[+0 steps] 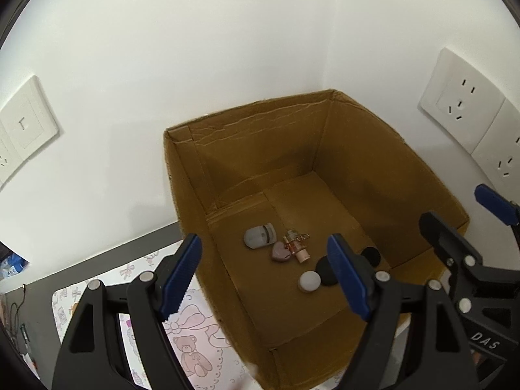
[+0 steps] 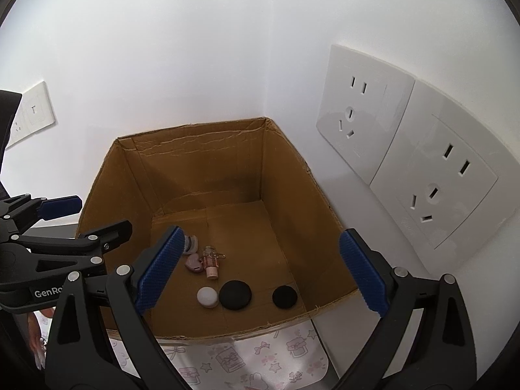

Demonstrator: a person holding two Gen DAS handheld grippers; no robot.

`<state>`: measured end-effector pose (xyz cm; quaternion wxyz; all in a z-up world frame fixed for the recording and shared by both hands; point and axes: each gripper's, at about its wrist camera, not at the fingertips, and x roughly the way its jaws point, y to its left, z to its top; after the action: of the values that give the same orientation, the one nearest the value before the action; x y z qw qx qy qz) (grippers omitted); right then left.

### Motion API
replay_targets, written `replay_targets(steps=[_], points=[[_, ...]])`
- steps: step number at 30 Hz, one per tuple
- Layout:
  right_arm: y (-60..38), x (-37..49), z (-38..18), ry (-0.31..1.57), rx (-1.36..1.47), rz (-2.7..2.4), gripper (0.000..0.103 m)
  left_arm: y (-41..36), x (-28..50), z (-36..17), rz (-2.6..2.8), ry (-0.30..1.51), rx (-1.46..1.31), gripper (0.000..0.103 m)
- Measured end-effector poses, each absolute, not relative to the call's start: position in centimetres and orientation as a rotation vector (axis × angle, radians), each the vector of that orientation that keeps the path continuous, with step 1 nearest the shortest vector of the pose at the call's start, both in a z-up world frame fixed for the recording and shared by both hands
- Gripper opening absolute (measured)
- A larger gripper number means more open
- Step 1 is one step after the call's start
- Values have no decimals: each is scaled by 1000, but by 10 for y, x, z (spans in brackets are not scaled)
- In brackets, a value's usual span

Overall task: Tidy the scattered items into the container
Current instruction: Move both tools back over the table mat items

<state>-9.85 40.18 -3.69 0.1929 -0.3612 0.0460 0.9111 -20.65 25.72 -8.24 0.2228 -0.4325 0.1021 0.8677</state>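
Home corner: wall sockets (image 2: 364, 123), teddy-print mat (image 1: 191, 351), cardboard box (image 2: 208, 162).

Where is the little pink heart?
The pink heart lies on the cardboard box floor, touching the grey eyelash curler on its left and the small corked bottle on its right.

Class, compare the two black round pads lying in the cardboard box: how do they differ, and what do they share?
The larger black pad looks wider than the smaller black pad. The larger lies right beside the white round case; the smaller lies apart, nearer the box's right wall. Both are black, round, and flat on the cardboard box floor.
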Motion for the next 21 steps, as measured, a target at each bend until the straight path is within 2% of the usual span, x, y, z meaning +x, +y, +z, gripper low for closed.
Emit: replay_targets(steps=[11, 21], points=[[379, -94, -24, 108, -997, 2602, 97, 226, -191, -67, 2492, 273, -1153, 78], [336, -93, -14, 62, -971, 2703, 97, 153, -173, -54, 2624, 190, -1139, 78]])
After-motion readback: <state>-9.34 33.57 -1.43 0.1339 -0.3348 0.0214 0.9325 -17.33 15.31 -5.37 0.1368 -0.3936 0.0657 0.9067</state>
